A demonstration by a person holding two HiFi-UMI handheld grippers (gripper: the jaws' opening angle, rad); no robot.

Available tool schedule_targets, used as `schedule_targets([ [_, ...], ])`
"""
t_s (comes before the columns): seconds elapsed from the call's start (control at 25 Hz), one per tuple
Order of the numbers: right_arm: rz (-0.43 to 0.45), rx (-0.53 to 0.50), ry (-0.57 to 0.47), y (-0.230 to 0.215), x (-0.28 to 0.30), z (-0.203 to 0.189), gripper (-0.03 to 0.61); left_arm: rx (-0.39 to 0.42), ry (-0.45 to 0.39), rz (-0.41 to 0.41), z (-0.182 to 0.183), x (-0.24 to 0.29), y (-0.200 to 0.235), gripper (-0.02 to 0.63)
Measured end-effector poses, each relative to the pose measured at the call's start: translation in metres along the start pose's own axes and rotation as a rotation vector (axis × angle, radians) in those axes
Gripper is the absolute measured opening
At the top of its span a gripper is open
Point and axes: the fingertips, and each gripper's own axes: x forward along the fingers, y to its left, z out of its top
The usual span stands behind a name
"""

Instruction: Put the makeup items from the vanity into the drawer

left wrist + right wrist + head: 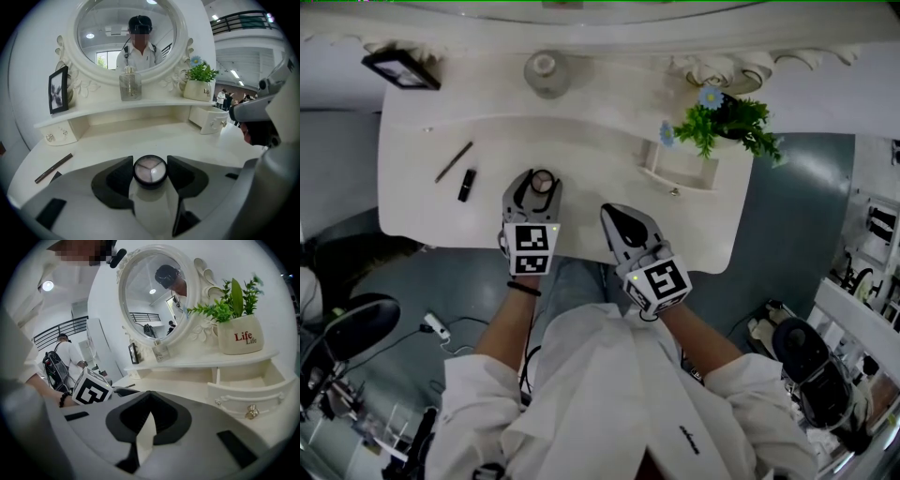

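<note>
A round black compact [150, 169] with pinkish powder sits between the jaws of my left gripper [540, 178], and both pads touch its sides near the vanity's front edge. My right gripper [617, 217] is shut with nothing in it and hovers at the front edge, just right of the left one. A thin brown pencil [454, 161] and a small black lipstick [467, 185] lie on the vanity top [600, 141] to the left. The small drawer [680, 169] at the right stands pulled open; its inside looks bare in the right gripper view.
A glass bottle [547, 73] stands at the back centre under the oval mirror [126, 37]. A black photo frame [401, 69] is at the back left. A potted plant [727, 122] sits above the open drawer. A second small drawer [58, 135] at the left is closed.
</note>
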Motion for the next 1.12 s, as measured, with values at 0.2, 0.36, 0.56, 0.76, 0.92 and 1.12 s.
schedule_targets([
  [0.2,-0.015,0.004,-0.019,-0.01,-0.01,0.006,0.017,0.004,-0.04,-0.023,0.022,-0.006,-0.02,0.244],
  [0.36,-0.039,0.003,-0.042,-0.016,-0.023,0.016,0.017,-0.002,-0.071,-0.065,0.041,-0.013,-0.045,0.244],
  [0.56,-0.081,0.012,-0.071,-0.032,-0.043,0.026,0.017,0.011,-0.108,-0.127,0.067,-0.02,-0.082,0.244],
  [0.76,-0.13,0.021,-0.11,-0.052,-0.066,0.035,0.017,0.04,-0.143,-0.176,0.091,-0.022,-0.116,0.244],
  [0.92,-0.174,0.034,-0.129,-0.07,-0.086,0.038,0.017,0.058,-0.155,-0.215,0.103,-0.02,-0.146,0.244],
  [1.12,-0.212,0.044,-0.146,-0.092,-0.108,0.039,0.017,0.073,-0.169,-0.247,0.115,-0.013,-0.176,0.244],
])
